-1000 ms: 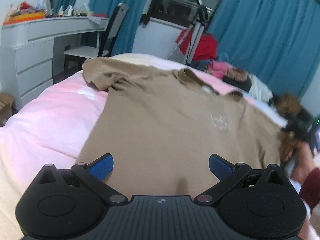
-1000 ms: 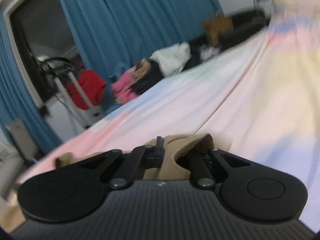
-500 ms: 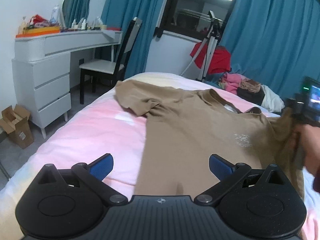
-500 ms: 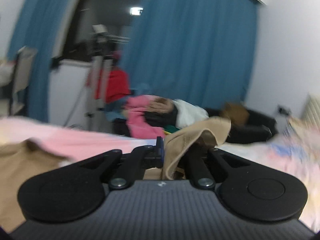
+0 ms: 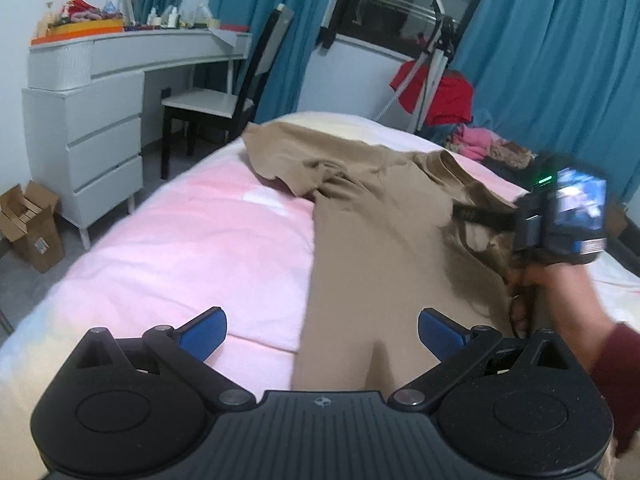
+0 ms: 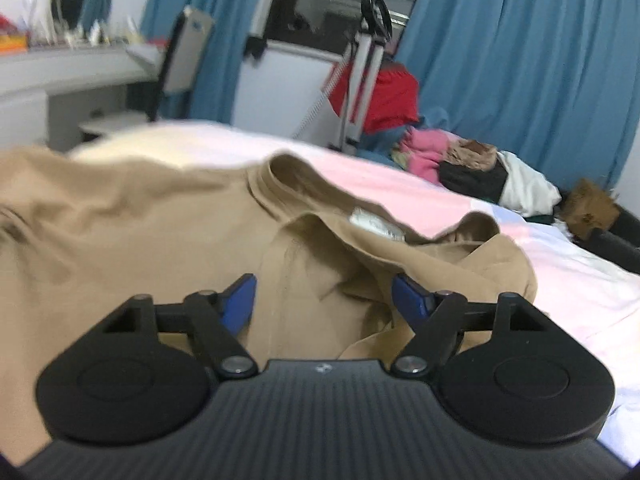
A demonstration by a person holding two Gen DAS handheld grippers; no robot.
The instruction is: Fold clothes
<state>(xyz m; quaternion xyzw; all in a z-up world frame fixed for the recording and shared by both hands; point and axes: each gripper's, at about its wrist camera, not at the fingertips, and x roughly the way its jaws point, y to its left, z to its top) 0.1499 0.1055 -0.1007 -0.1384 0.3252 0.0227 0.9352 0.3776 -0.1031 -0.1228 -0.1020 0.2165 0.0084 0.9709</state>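
Pink bed [image 5: 192,240] filled the room's middle; white dresser [image 5: 88,128] & chair [image 5: 224,104] stood left, clothes pile [image 6: 460,156] by the blue curtains. Tan t-shirt [image 5: 380,240] lay spread on bed, rt side folded inward. Left gripper [image 5: 322,334] released, over hem. Right gripper [image 6: 324,300] released, just above bunched sleeve.

no readable text, neck tag [image 6: 376,225] of shirt [image 6: 140,232] too blurred

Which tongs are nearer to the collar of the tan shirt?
Right. The right tongs hang open just below the collar; the left tongs are open down at the shirt's hem.
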